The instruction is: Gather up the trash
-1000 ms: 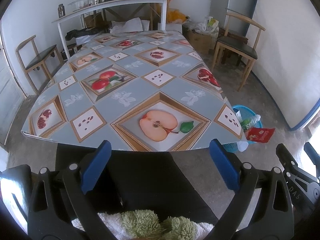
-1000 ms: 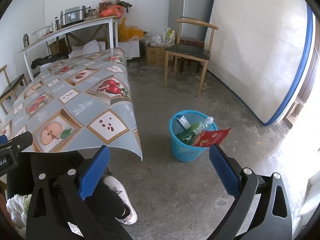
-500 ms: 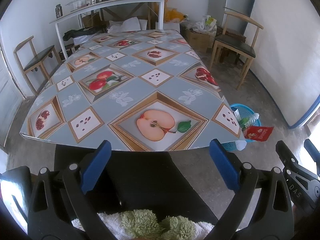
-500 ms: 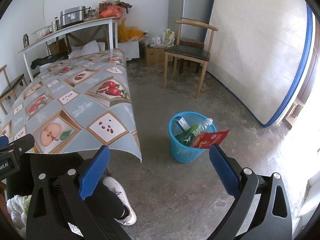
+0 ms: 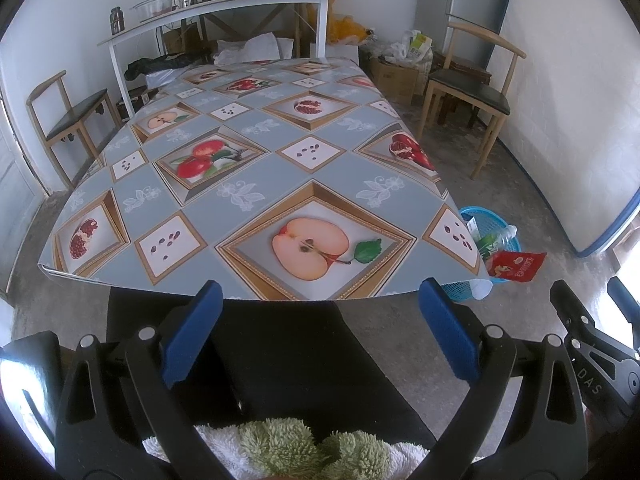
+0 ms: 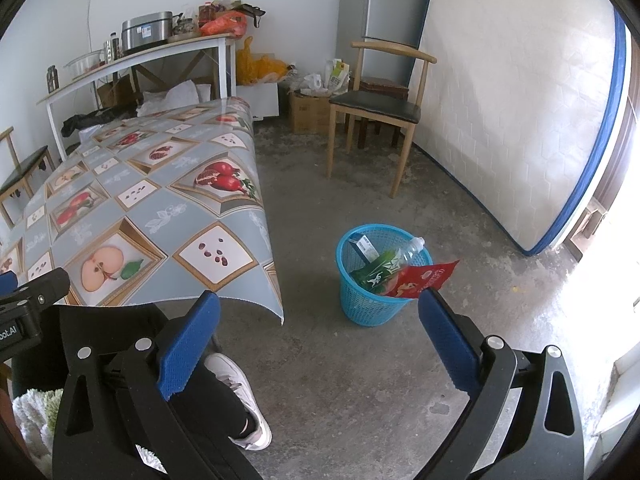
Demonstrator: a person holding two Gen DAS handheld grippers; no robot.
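In blue basket (image 6: 370, 304): green-labelled bottle (image 6: 390, 263), red wrapper (image 6: 422, 279) overhanging rim.

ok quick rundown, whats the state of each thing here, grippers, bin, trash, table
left gripper: open, holding nothing
right gripper: open, holding nothing
blue basket: upright on the floor beside the table, holding trash
green bottle: in the basket, tilted, neck above the rim
red snack bag: in the basket, sticking out over the rim
small box: in the basket, upright
table: covered by a fruit-print cloth
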